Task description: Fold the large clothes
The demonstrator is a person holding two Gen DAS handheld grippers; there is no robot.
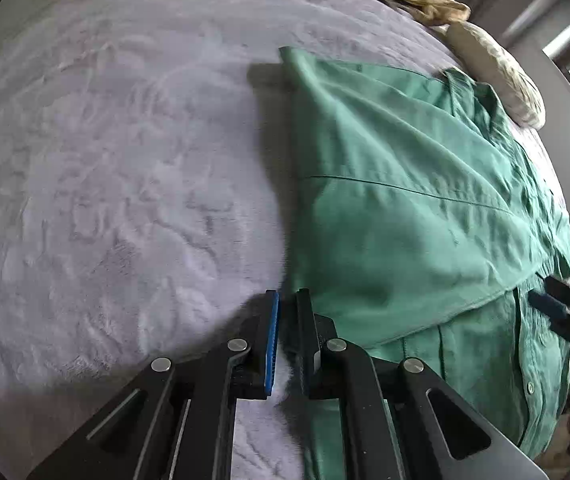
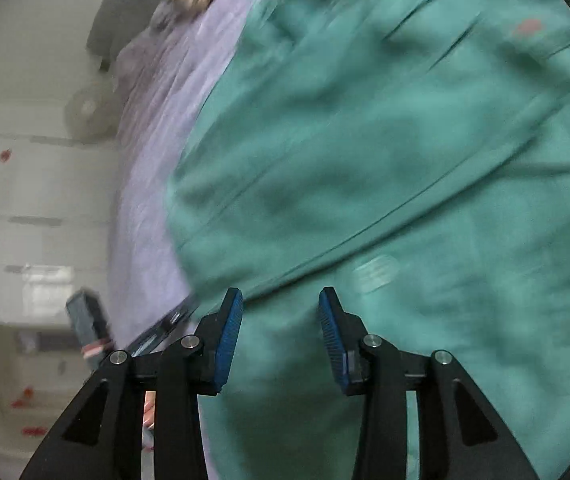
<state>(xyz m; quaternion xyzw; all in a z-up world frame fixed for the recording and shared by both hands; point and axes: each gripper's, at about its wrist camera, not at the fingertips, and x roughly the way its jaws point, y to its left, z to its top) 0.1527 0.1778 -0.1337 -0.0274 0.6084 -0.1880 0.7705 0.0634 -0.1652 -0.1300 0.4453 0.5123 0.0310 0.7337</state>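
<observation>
A green button-up shirt (image 1: 405,208) lies on a lavender plush blanket (image 1: 105,180), its left side folded over the body. My left gripper (image 1: 288,300) sits at the shirt's left edge with its jaws almost together; nothing shows clearly between them, only blanket. The right gripper (image 1: 561,312) shows at the right edge of this view, over the shirt's button placket. In the right wrist view the shirt (image 2: 385,152) fills most of the blurred frame, and my right gripper (image 2: 281,300) is open and empty just above the fabric.
Beige pillows (image 1: 493,68) lie at the head of the bed beyond the shirt. In the right wrist view the blanket's edge (image 2: 153,184) drops off to the left, with white drawers (image 2: 25,200) and a dark object (image 2: 87,320) beyond.
</observation>
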